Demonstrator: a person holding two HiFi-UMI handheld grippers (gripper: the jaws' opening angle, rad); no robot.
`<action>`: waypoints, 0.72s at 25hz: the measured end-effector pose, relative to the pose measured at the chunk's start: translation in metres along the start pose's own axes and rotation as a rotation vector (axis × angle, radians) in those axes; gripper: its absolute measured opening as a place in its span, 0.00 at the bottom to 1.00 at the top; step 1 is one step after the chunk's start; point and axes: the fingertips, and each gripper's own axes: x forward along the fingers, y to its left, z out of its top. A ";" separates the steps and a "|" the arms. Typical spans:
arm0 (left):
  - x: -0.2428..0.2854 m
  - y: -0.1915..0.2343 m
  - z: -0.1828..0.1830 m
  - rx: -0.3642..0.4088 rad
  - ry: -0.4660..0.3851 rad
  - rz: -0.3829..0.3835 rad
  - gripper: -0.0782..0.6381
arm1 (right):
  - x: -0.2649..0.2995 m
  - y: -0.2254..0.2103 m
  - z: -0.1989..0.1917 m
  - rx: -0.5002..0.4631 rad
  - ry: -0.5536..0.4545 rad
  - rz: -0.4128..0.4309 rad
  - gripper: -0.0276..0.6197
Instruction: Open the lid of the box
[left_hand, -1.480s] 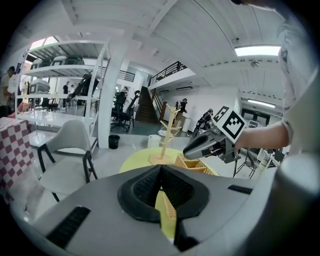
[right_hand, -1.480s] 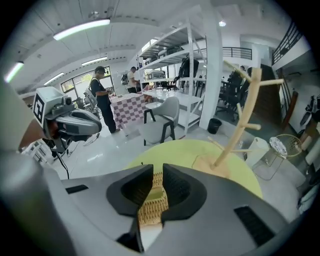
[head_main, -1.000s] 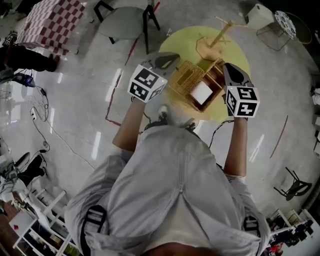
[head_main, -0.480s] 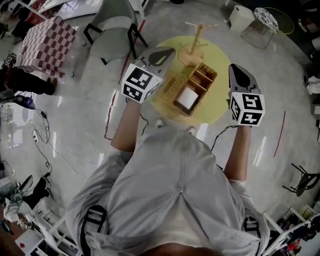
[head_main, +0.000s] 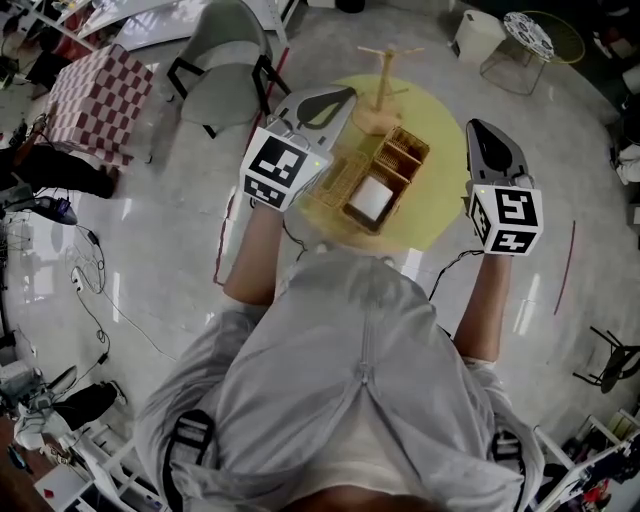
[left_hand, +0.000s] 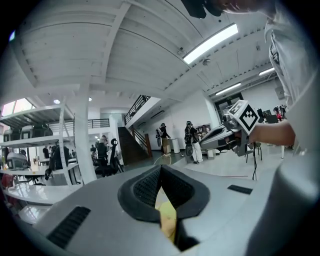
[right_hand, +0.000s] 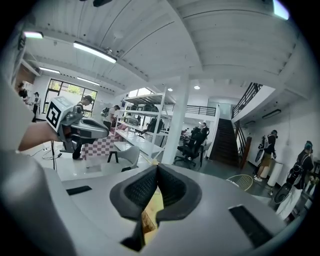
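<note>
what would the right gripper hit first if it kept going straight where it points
Nothing close. The right gripper, jaws shut, points out across the room, not at the box; first in line looks like the white pillar, far off, though depth is hard to judge.

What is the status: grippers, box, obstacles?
Left gripper shut, empty; right gripper shut, empty. Woven wicker box on round yellow table, lid open. No obstruction.

A wooden stand (head_main: 383, 95) on the yellow round surface (head_main: 440, 190) — grey chair (head_main: 215, 75) and checkered cloth (head_main: 95, 100) leftward.
</note>
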 end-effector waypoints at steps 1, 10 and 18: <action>0.001 0.000 0.001 0.001 0.001 0.001 0.15 | 0.000 0.000 0.001 -0.001 -0.002 0.005 0.08; 0.004 0.004 -0.003 -0.013 0.007 0.016 0.15 | 0.006 0.006 0.012 -0.035 -0.014 0.046 0.08; 0.003 0.013 -0.014 -0.021 0.027 0.035 0.15 | 0.016 0.011 0.001 -0.017 0.012 0.059 0.08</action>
